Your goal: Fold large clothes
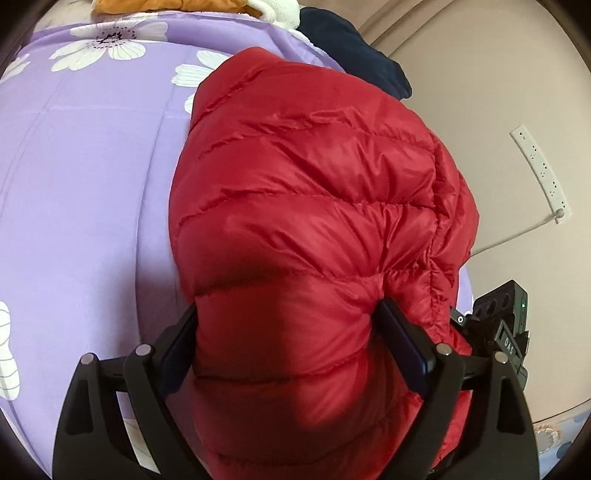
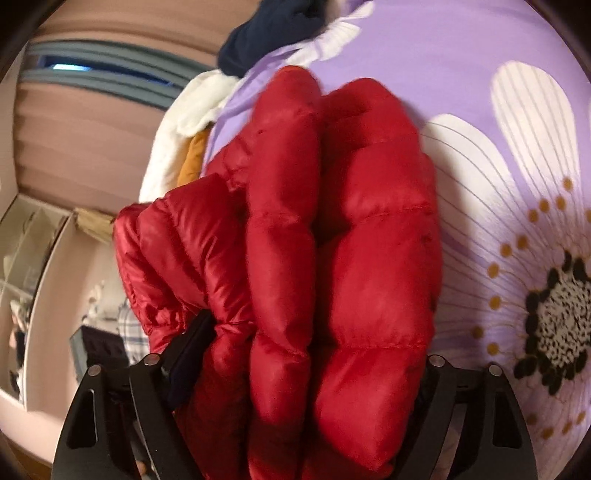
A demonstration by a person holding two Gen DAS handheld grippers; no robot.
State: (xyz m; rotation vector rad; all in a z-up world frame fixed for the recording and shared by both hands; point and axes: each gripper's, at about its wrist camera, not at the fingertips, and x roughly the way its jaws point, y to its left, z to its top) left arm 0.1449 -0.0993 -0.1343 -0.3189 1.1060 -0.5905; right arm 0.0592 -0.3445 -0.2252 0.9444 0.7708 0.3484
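A red puffer jacket (image 1: 314, 166) lies bunched and folded on the bed, filling the middle of both views. My left gripper (image 1: 288, 310) stands wide, straddling the near end of the jacket; the padding bulges between its fingers (image 1: 402, 339) and touches both of them. In the right wrist view the red puffer jacket (image 2: 332, 166) shows as thick doubled rolls. My right gripper (image 2: 314, 332) is also spread wide around these rolls. Its left finger (image 2: 192, 343) rests against the fabric, and its right finger is mostly hidden behind the jacket.
A purple bedsheet (image 1: 85, 192) with white flowers covers the bed. A dark navy garment (image 1: 351, 40) and an orange and white garment (image 1: 207, 7) lie at the far edge. A white power strip (image 1: 539, 170) lies on the floor to the right. A black device (image 1: 506, 325) sits beside the jacket.
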